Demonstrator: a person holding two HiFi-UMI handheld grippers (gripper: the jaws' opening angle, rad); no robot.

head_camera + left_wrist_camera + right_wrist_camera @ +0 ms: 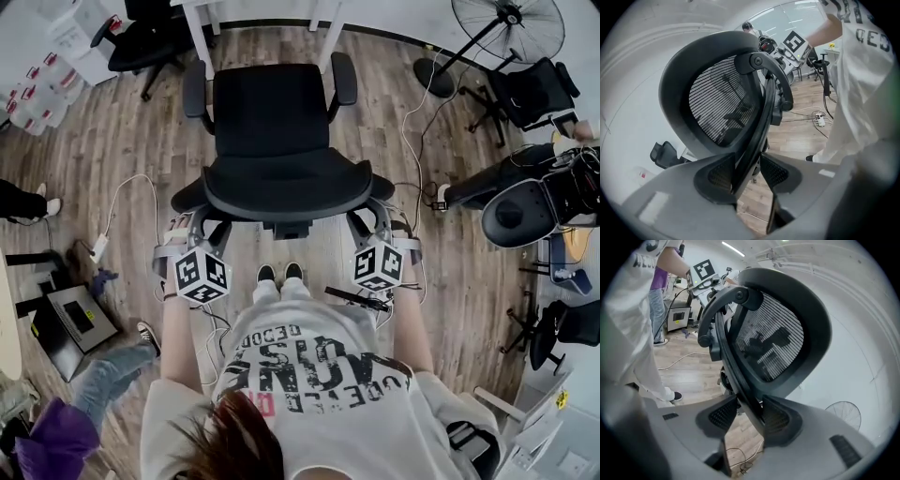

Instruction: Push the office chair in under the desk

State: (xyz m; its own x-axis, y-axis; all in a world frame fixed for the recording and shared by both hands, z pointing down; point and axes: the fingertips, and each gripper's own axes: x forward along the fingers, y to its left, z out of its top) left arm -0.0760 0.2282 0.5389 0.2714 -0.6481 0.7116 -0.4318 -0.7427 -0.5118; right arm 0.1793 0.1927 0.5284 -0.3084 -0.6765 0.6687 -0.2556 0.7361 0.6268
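Observation:
The black office chair [274,108] stands in front of me, its seat toward the white desk legs [199,36] at the top of the head view. I stand behind its mesh backrest [281,186]. My left gripper [195,223] is at the backrest's left edge and my right gripper [371,214] at its right edge. In the left gripper view the backrest frame [757,117] runs between the jaws of the left gripper [747,171], with a sliver of floor showing beside one pad. The right gripper [750,411] likewise straddles the backrest frame [736,366], with a thin gap at one pad.
Another black chair [141,39] sits at the back left. A floor fan [506,28] and more chairs [525,202] crowd the right. A power strip [98,247] with a white cable lies on the wood floor at left, beside a black box [75,323] and another person's leg [108,373].

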